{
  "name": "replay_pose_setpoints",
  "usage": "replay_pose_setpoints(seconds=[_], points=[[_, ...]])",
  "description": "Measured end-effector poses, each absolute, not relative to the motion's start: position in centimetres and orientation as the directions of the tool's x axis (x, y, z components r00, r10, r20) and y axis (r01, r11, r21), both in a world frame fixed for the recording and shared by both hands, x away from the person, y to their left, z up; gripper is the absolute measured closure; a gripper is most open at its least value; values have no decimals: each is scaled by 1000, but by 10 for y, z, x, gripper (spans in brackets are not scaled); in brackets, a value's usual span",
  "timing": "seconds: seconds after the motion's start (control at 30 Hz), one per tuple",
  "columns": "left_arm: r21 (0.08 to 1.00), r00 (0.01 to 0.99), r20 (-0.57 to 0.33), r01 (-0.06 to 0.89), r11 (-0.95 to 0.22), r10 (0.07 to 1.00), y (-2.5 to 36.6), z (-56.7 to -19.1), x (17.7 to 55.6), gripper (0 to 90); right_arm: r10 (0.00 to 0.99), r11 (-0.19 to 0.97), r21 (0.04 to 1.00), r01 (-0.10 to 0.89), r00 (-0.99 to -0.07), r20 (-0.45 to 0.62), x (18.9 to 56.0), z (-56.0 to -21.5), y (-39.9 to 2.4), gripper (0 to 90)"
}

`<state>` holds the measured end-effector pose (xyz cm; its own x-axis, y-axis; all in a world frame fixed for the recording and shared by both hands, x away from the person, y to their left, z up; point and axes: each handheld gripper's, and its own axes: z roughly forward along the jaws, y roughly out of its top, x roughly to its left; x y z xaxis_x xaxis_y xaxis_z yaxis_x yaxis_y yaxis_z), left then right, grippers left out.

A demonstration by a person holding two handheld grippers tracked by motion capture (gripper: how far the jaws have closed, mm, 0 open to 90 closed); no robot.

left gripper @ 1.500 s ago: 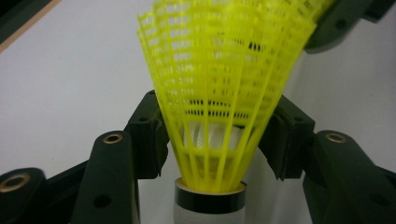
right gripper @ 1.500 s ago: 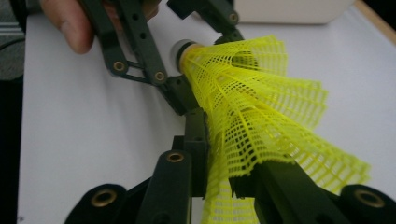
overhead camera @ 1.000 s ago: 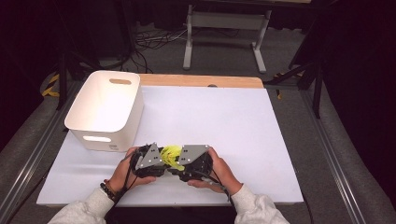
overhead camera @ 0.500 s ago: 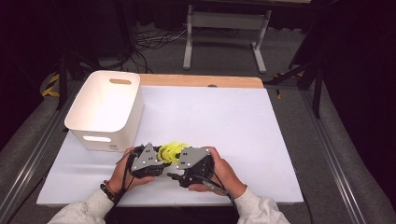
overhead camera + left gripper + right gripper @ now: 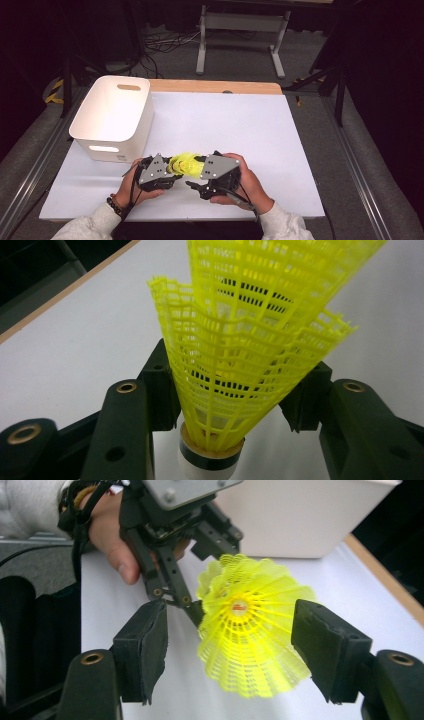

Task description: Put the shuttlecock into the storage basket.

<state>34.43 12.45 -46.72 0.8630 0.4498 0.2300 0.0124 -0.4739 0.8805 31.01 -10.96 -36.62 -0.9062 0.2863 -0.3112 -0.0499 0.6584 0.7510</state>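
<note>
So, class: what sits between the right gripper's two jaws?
The yellow shuttlecock, untouched by the right gripper; the left gripper holds it, in the right gripper view.

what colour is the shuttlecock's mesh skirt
Bright yellow shuttlecock skirt, clearest in the left gripper view.

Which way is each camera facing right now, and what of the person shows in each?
High view: above the person's side, looking forward and down on the table; forearms, both hands, left hand-held gripper, right hand-held gripper.
Left gripper view: along its black jaws pressed on the yellow shuttlecock.
Right gripper view: into the shuttlecock's skirt between its just-opened jaws, with the left hand and white bin beyond.
Shared: the shuttlecock.
</note>
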Motion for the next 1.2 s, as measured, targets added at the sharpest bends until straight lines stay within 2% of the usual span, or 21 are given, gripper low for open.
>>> replay_pose_setpoints(seconds=[0.2, 0.3, 0.47, 1.2], points=[[886, 861, 217, 23, -462, 460, 126, -467, 344, 503, 371, 612, 789, -49, -864, -341, 310, -358, -130, 284], [893, 860, 205, 30, -448, 466, 128, -468, 344, 503, 438, 597, 801, -39, -821, -366, 312, -358, -140, 221], [897, 861, 194, 39, -441, 470, 130, -469, 343, 504, 502, 602, 797, -48, -754, -425, 312, -363, -155, 175], [904, 874, 179, 36, -427, 451, 132, -469, 335, 507, 648, 534, 844, 51, -666, -370, 322, -409, -223, 166]])
